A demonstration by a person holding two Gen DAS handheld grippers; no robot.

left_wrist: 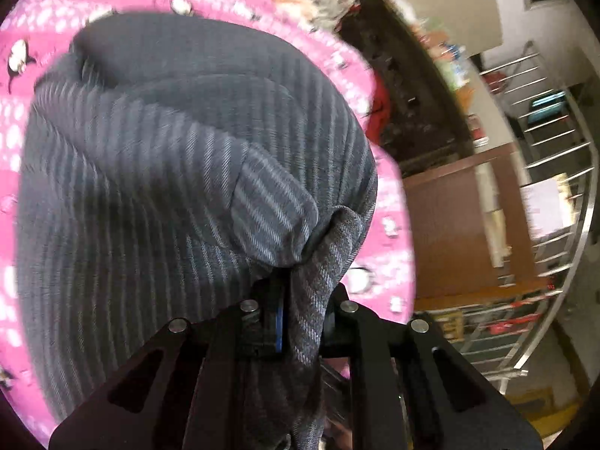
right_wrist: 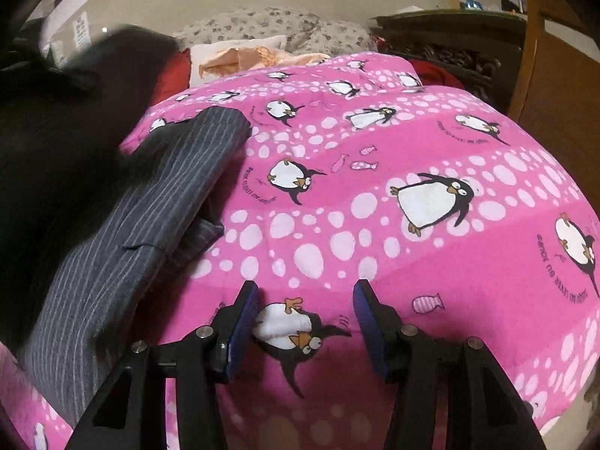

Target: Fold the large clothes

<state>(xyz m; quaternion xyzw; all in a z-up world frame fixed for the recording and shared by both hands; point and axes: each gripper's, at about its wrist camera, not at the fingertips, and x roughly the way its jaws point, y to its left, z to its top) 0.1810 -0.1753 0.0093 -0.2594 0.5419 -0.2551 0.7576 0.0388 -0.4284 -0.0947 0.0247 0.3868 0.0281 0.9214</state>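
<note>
Here, line by line:

Garment: a dark grey pinstriped garment [left_wrist: 157, 157] lies on the bed, over the pink penguin-print bedspread [right_wrist: 431, 247]; which kind of garment it is cannot be told from either view.

Left gripper: the left gripper [left_wrist: 303, 315] has its jaws pressed together on a bunched fold of the garment, which runs down between them and past the black linkage; a blue pad edge shows on the left jaw, touching the cloth.

Garment relative to left jaws: the bulk of the cloth spreads ahead of and to the left of the jaws, with a folded flap just above the pinch; pink bedspread shows around its far and right edges.

Right gripper: the right gripper [right_wrist: 305, 318] has its jaws spread wide, blue pads facing each other, with nothing between them but a printed penguin on the bedspread below.

Garment relative to right jaws: the garment [right_wrist: 142, 217] lies to the left of the spread jaws, apart from them, stretching away along the bedspread's left side.

Beyond the bedspread: a peach cushion [right_wrist: 240, 58] and a grey floral pillow [right_wrist: 277, 26] sit at its far end.

Beside the bedspread: a dark carved wooden cabinet [right_wrist: 450, 52] stands at its far right.
</note>
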